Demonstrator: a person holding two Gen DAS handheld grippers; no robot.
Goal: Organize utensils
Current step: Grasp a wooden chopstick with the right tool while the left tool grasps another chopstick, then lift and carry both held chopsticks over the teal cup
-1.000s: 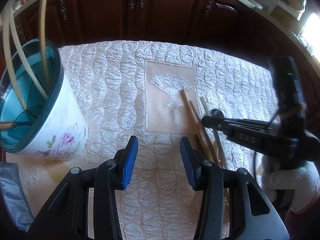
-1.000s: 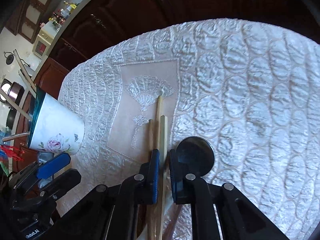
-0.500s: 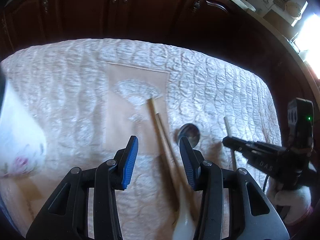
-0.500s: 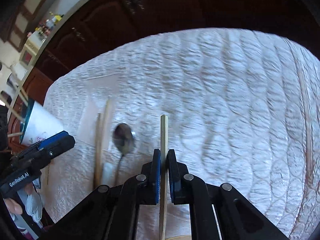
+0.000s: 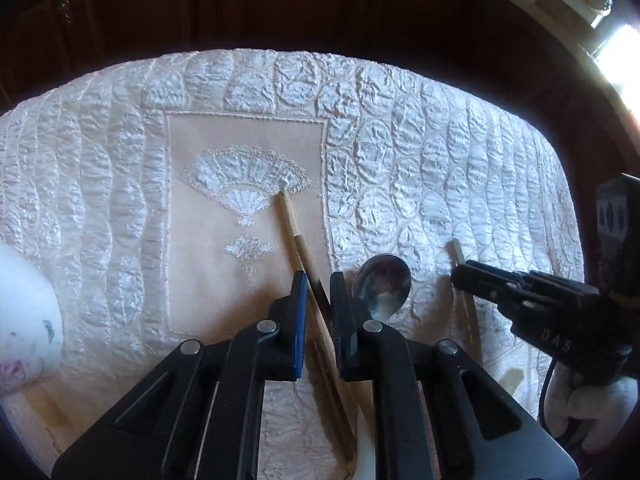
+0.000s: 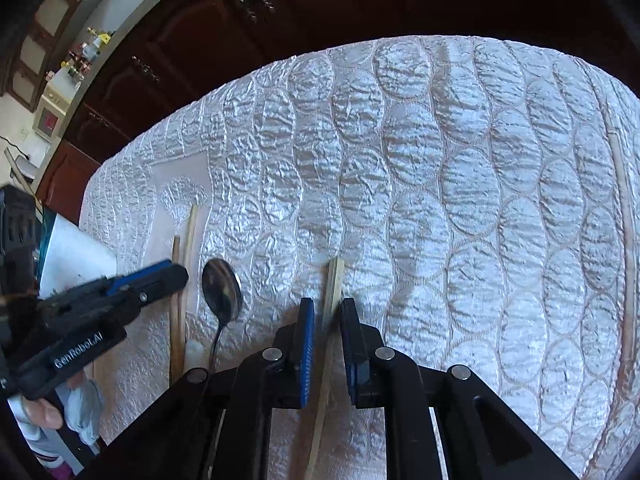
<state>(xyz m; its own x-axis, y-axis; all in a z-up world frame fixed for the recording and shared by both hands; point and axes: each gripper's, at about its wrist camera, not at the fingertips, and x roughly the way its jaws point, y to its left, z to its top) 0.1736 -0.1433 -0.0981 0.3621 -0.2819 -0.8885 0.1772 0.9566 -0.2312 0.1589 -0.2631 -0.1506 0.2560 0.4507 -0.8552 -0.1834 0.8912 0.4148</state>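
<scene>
Through the left wrist camera we see our left gripper [image 5: 319, 312] low over the quilted cloth [image 5: 420, 152], its jaws parted with a narrow gap and straddling a pair of wooden chopsticks [image 5: 294, 236] that lie on the embroidered fan panel [image 5: 208, 272]; whether the pads already touch the wood we cannot tell. A metal spoon [image 5: 383, 280] lies just beside the right-hand finger, and the floral cup [image 5: 24, 332] sits at the far left edge. From the right wrist camera, our right gripper [image 6: 325, 328] also stands with jaws apart around a single chopstick [image 6: 334, 288] resting on the cloth, not pinched. The spoon and the pair lie to its left, beneath the left gripper. We judge the risks so: closing the left jaws may catch only one stick of the pair and roll the other away, or nudge the spoon, since it lies so close.
</scene>
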